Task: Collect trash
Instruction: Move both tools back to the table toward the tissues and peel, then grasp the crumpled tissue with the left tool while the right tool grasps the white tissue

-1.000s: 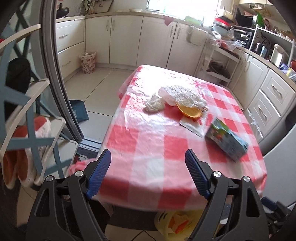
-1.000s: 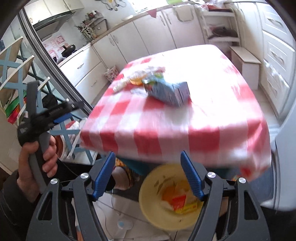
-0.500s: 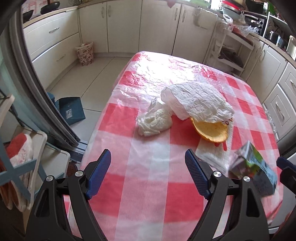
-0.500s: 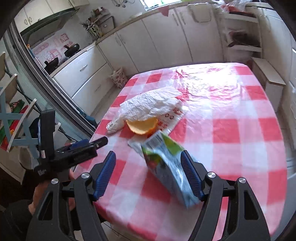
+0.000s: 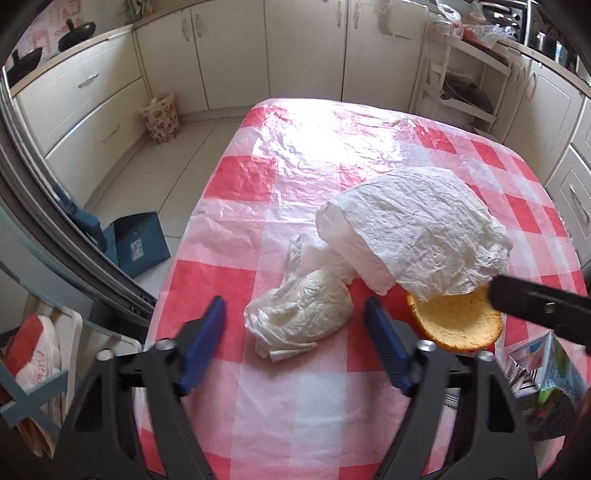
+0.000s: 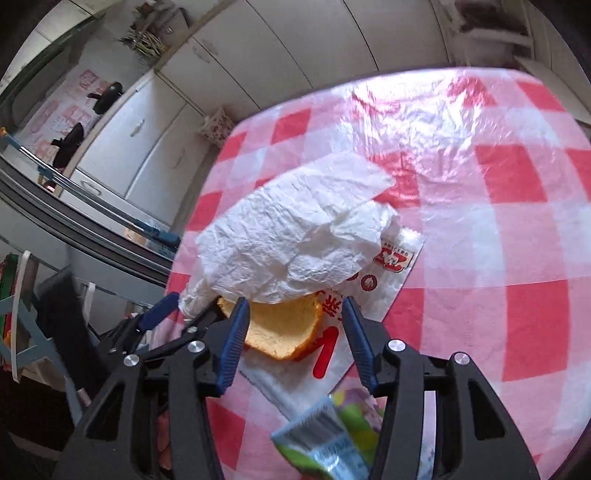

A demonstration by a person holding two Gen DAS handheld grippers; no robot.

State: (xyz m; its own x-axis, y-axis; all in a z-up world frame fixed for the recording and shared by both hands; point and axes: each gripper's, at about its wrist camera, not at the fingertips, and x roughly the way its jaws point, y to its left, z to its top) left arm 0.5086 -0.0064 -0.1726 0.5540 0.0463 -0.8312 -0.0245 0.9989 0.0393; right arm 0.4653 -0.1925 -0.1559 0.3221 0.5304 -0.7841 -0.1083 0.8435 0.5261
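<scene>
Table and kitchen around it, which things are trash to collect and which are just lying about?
Trash to collect:
crumpled tissue
big paper towel
orange peel
printed wrapper
drink carton

Just lying about:
checked tablecloth
floral bin
blue dustpan

On the bench (image 5: pixel 303 406) I see a wad (image 5: pixel 301 317) left of a peel (image 5: pixel 456 326); a tissue (image 5: pixel 417 236) lies over the peel, a carton (image 5: pixel 546 384) right of it.

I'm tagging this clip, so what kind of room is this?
Most likely a home kitchen: cream cabinets line the walls, dark pans sit on the counter, and a table with a red checked cloth holds food scraps like an orange peel.
</scene>
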